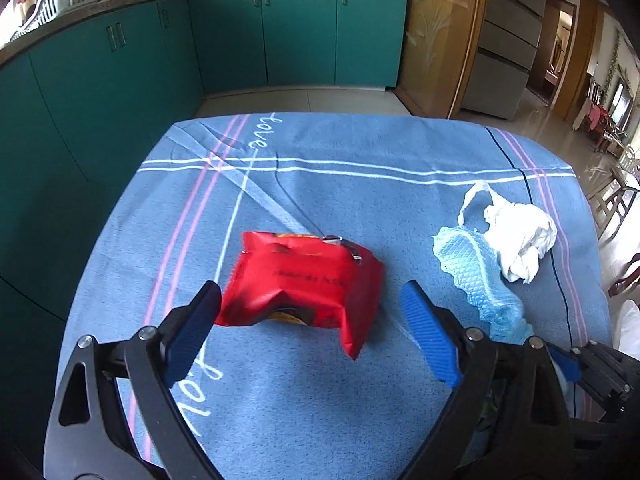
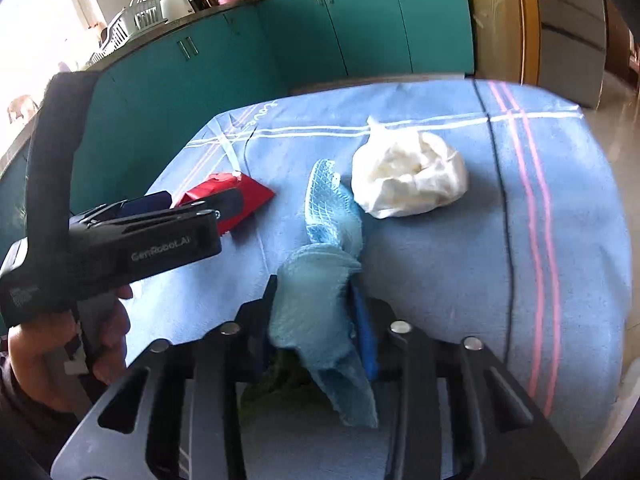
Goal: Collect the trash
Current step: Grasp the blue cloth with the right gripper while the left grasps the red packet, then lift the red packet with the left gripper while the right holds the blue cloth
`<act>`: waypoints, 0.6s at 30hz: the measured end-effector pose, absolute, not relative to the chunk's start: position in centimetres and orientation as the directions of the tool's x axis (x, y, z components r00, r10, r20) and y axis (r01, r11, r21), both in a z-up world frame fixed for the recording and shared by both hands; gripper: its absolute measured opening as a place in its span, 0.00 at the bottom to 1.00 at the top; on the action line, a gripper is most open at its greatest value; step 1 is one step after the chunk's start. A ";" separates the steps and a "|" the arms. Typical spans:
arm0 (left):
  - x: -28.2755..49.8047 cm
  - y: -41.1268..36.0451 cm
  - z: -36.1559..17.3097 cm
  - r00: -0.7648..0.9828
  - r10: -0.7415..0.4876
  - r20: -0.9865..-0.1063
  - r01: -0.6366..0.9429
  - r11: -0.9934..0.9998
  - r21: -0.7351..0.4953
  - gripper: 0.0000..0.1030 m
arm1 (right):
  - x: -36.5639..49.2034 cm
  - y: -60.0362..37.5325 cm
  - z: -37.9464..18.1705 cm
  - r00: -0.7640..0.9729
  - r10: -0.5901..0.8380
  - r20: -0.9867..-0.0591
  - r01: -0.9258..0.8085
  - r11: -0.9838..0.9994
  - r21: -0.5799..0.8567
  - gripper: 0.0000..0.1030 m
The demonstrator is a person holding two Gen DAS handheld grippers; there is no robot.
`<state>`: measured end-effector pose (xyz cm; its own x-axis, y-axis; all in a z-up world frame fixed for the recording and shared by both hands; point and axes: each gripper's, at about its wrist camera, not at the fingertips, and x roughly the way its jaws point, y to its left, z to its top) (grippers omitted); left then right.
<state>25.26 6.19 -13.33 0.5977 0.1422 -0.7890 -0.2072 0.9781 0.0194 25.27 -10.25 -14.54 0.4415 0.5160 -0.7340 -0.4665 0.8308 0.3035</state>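
Across the blue striped cloth (image 1: 320, 184) covering the worktop, three pieces of trash. Left claw (image 1: 310, 316) spread wide, blue fingers either side of the red snack wrapper (image 1: 304, 284) at frame centre, left finger touching or nearly touching its edge, right finger apart from it. Right claw (image 2: 316, 320) clamped on the near end of the light-blue mesh cloth (image 2: 328, 208), far end trailing toward the crumpled white tissue wad (image 2: 408, 176), upper right. Bare cloth beyond the wrapper up to the far edge; teal cabinets (image 1: 280, 32) behind.
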 end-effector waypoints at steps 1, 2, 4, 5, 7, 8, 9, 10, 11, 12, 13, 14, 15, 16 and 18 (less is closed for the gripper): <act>25.5 6.1 -13.6 0.593 0.142 -0.793 -0.205 0.978 0.021 0.89 | 25.0 -10.7 -14.4 0.438 0.530 -0.726 -0.468 0.824 0.319 0.32; 25.6 6.0 -13.8 0.591 0.141 -0.794 -0.204 0.979 0.022 0.89 | 24.5 -11.4 -14.1 0.435 0.545 -0.717 -0.471 0.816 0.334 0.32; 25.8 6.1 -14.0 0.588 0.134 -0.798 -0.195 0.981 0.021 0.89 | 23.5 -12.5 -13.5 0.442 0.564 -0.698 -0.487 0.804 0.341 0.32; 25.7 6.0 -14.1 0.587 0.133 -0.799 -0.193 0.981 0.022 0.86 | 22.8 -13.3 -13.2 0.445 0.567 -0.693 -0.489 0.802 0.342 0.32; 25.7 6.0 -14.5 0.582 0.123 -0.804 -0.183 0.983 0.017 0.71 | 21.8 -14.7 -12.6 0.440 0.581 -0.685 -0.492 0.794 0.357 0.32; 25.4 6.0 -14.5 0.584 0.120 -0.803 -0.174 0.984 0.020 0.70 | 21.4 -15.3 -12.5 0.436 0.585 -0.684 -0.492 0.791 0.363 0.32; 25.1 6.2 -14.4 0.592 0.115 -0.798 -0.169 0.986 0.017 0.68 | 21.3 -15.6 -12.4 0.437 0.587 -0.682 -0.493 0.790 0.365 0.32; 24.9 6.3 -14.4 0.594 0.104 -0.798 -0.161 0.987 0.009 0.66 | 21.3 -16.4 -12.3 0.447 0.584 -0.678 -0.488 0.794 0.362 0.32; 24.3 6.4 -14.2 0.597 0.080 -0.798 -0.147 0.989 -0.011 0.62 | 21.3 -17.0 -12.2 0.456 0.574 -0.680 -0.478 0.803 0.357 0.32; 23.9 6.5 -14.1 0.600 0.072 -0.797 -0.142 0.990 -0.018 0.59 | 21.3 -17.6 -12.3 0.462 0.562 -0.686 -0.466 0.812 0.352 0.32; 23.1 6.5 -13.9 0.600 0.063 -0.798 -0.138 0.990 -0.025 0.57 | 21.7 -17.8 -12.6 0.465 0.550 -0.694 -0.453 0.821 0.348 0.32; 22.5 6.5 -13.8 0.597 0.051 -0.801 -0.134 0.990 -0.037 0.57 | 22.0 -18.5 -12.9 0.471 0.525 -0.708 -0.425 0.839 0.340 0.33; 21.9 6.5 -13.7 0.595 0.037 -0.803 -0.129 0.990 -0.050 0.57 | 22.1 -18.9 -13.3 0.475 0.514 -0.715 -0.412 0.847 0.336 0.33; 21.1 6.5 -13.5 0.595 0.018 -0.804 -0.121 0.990 -0.068 0.57 | 22.4 -19.1 -13.6 0.471 0.501 -0.726 -0.399 0.855 0.331 0.34; 19.1 5.9 -13.1 0.596 -0.018 -0.803 -0.096 0.991 -0.093 0.57 | 22.7 -19.6 -13.8 0.473 0.472 -0.744 -0.375 0.872 0.315 0.41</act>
<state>19.08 5.89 -13.12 0.5961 -0.0180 -0.8027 -0.0955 0.9911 -0.0932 22.72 -19.65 -13.84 0.4734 0.4719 -0.7438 -0.3747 0.8721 0.3148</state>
